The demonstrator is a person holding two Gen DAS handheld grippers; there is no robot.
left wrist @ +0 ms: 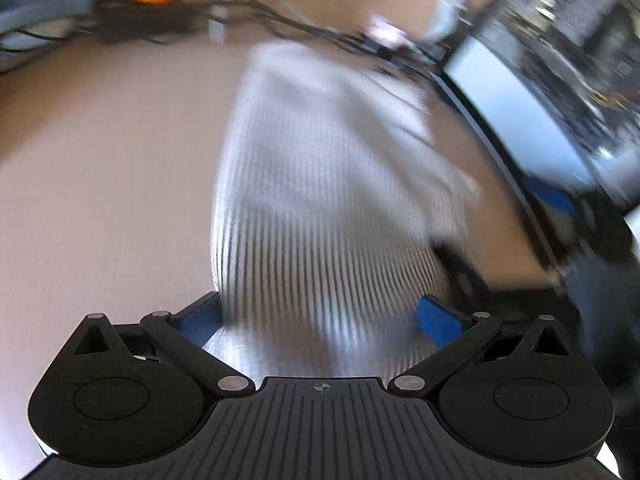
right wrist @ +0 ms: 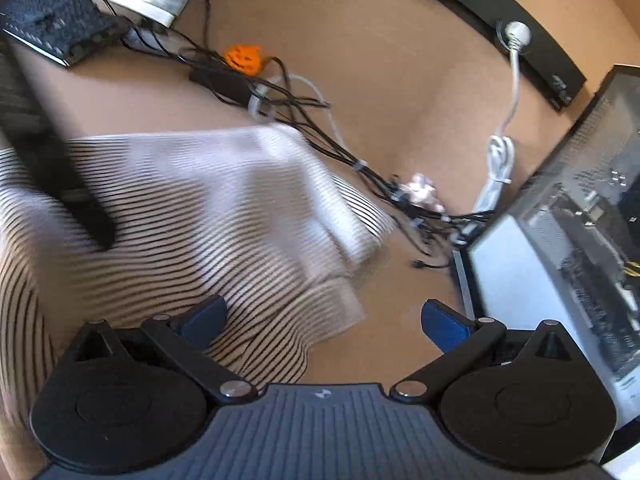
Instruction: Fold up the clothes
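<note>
A white garment with thin black stripes (left wrist: 320, 184) lies partly folded on the brown table (left wrist: 100, 160), blurred by motion. My left gripper (left wrist: 320, 316) is open, its blue fingers (left wrist: 200, 318) spread on either side of the garment's near end. In the right wrist view the same garment (right wrist: 180, 216) covers the left and centre. My right gripper (right wrist: 324, 320) is open at its right-hand corner, with the left finger (right wrist: 206, 316) over the cloth and the right one over bare table. A dark part of the other gripper (right wrist: 68, 184) reaches over the garment from the left.
A tangle of black cables (right wrist: 304, 120) and an orange pumpkin figure (right wrist: 242, 58) lie behind the garment. A keyboard (right wrist: 52, 28) sits at the far left. A computer case (right wrist: 580, 240) stands close on the right, with a white cable (right wrist: 500, 152) beside it.
</note>
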